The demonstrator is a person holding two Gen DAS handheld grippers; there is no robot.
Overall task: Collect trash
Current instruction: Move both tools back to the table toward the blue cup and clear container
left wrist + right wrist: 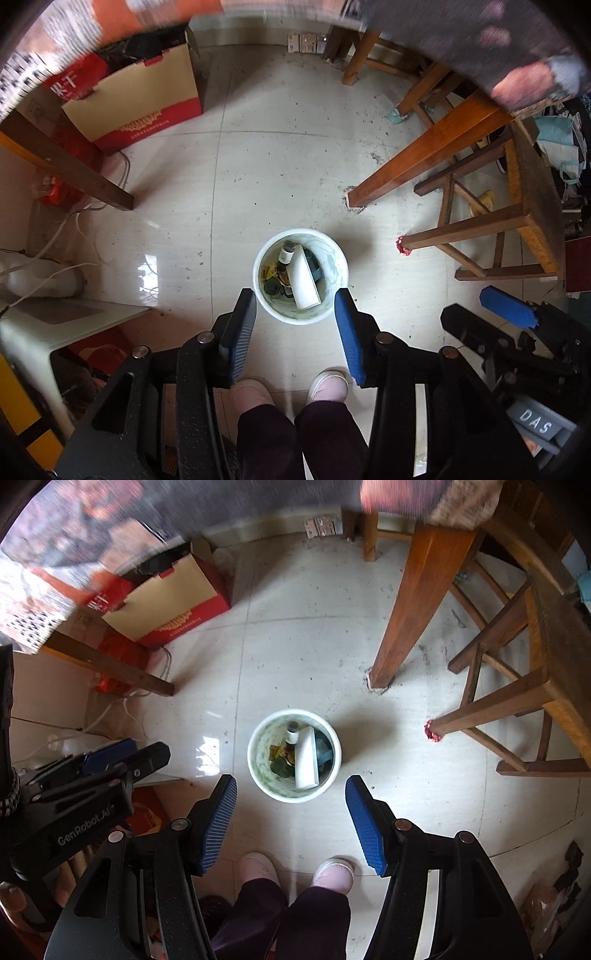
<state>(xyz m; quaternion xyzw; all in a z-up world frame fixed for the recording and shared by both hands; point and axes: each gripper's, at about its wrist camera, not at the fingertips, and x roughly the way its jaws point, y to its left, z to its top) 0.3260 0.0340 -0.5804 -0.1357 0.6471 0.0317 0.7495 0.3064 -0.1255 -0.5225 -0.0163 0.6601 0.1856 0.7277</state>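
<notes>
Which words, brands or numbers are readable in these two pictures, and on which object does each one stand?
"DAS": on a grey label on the right gripper, seen in the left wrist view.
"GenRobot.AI": on the black body of the left gripper, seen in the right wrist view.
Red and tan cardboard box: white characters and gold print, too blurred to read.
Bottle in the bin: label too small.

Left gripper (295,325) and right gripper (291,812) side by side, pointing down, fingers parted, empty.
</notes>
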